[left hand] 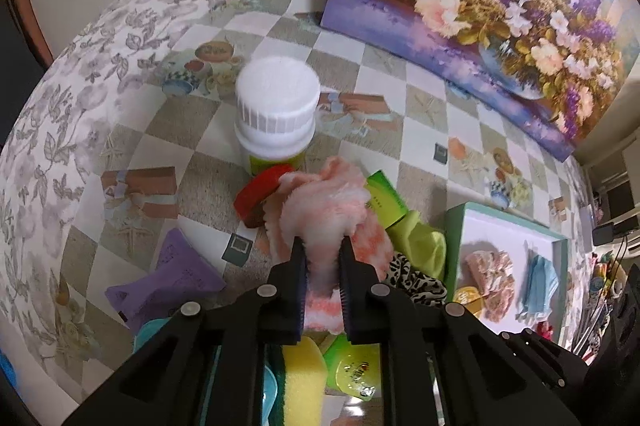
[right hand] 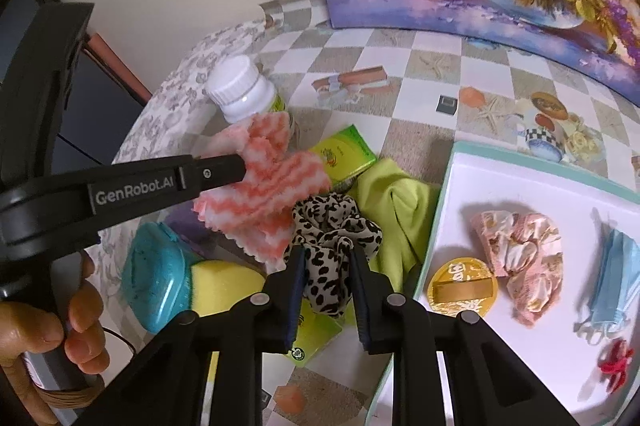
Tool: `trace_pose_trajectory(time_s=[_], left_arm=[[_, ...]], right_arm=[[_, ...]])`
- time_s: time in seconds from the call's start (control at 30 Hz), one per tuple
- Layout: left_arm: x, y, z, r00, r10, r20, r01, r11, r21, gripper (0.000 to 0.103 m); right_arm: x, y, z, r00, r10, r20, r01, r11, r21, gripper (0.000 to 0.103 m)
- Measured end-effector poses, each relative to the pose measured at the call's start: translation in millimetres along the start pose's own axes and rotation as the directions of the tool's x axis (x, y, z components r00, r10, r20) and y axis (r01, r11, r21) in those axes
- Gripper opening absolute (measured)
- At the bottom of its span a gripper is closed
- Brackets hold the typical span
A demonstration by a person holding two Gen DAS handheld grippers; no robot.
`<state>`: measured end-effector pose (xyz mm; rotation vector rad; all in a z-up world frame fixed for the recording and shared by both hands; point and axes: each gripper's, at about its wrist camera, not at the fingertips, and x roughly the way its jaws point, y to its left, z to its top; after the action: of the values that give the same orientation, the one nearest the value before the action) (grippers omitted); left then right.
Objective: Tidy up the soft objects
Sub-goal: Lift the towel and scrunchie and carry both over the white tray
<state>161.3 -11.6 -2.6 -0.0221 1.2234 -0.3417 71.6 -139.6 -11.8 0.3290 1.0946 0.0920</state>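
My left gripper (left hand: 322, 246) is shut on a pink and white fluffy cloth (left hand: 324, 210) and holds it above the pile; it also shows in the right wrist view (right hand: 264, 186). My right gripper (right hand: 326, 256) is shut on a leopard-print scrunchie (right hand: 332, 230), which shows in the left wrist view too (left hand: 416, 280). A lime green cloth (right hand: 396, 210) lies beside it. A white tray with a teal rim (right hand: 500, 182) holds a pink scrunchie (right hand: 520, 254), a blue face mask (right hand: 616, 278) and a red bow (right hand: 614, 364).
A white-capped bottle (left hand: 276, 106), red lid (left hand: 258, 192), green boxes (right hand: 344, 154), purple packet (left hand: 168, 278), teal case (right hand: 154, 274), yellow sponge (right hand: 224, 286) and gold coin (right hand: 462, 286) crowd the chequered tablecloth (right hand: 400, 130). A flower painting (left hand: 500, 6) leans at the back.
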Motion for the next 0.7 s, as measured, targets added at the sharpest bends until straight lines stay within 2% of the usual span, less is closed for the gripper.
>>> trace_pose_trajectory(time_s=[0.3,0.7], left_arm=[[-34,-6,5,0.996,-0.028,0.090,0.027,1.000,0.012,0.015],[-87,-7,10,0.973,-0.038,0.226,0.036,0.999,0.011,0.015]], right_arm=[[-25,6,6,0.998,0.016,0.061,-0.016,1.000,-0.011,0.024],[-62,2,14,0.989,0.030,0.143,-0.030,1.000,0.000,0.024]])
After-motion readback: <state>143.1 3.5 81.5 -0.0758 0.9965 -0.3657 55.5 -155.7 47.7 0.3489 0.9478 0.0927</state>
